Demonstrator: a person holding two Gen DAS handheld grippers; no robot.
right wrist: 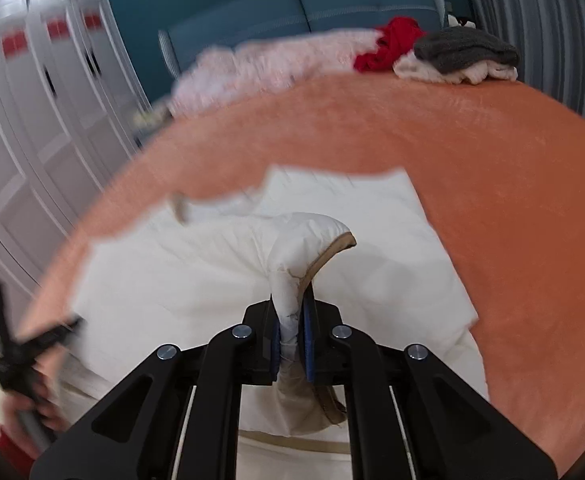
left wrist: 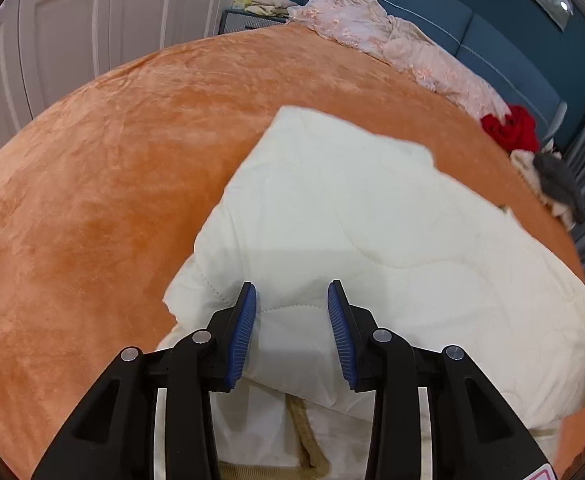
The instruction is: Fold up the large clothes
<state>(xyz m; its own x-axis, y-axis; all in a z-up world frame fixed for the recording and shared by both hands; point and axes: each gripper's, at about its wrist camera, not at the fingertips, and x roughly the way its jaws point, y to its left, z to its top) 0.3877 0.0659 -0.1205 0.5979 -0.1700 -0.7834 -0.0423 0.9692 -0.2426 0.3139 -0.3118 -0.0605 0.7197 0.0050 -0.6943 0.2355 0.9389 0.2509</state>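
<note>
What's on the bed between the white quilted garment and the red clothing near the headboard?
Only bare orange bedspread between the white garment and the red clothing; the right wrist view shows it.

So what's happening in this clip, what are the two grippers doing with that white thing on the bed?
A person is folding a cream quilted garment on an orange bedspread. The right gripper is shut on a bunched, tan-trimmed edge of it. The left gripper is open above the fabric, holding nothing. Other clothes are piled near the headboard.

Cream quilted garment [left wrist: 356, 216] with tan trim lies on an orange blanket [left wrist: 92, 184]; near its far edge, pink floral fabric [left wrist: 392, 36], red cloth [left wrist: 510, 128], grey knit [right wrist: 466, 50].
</note>
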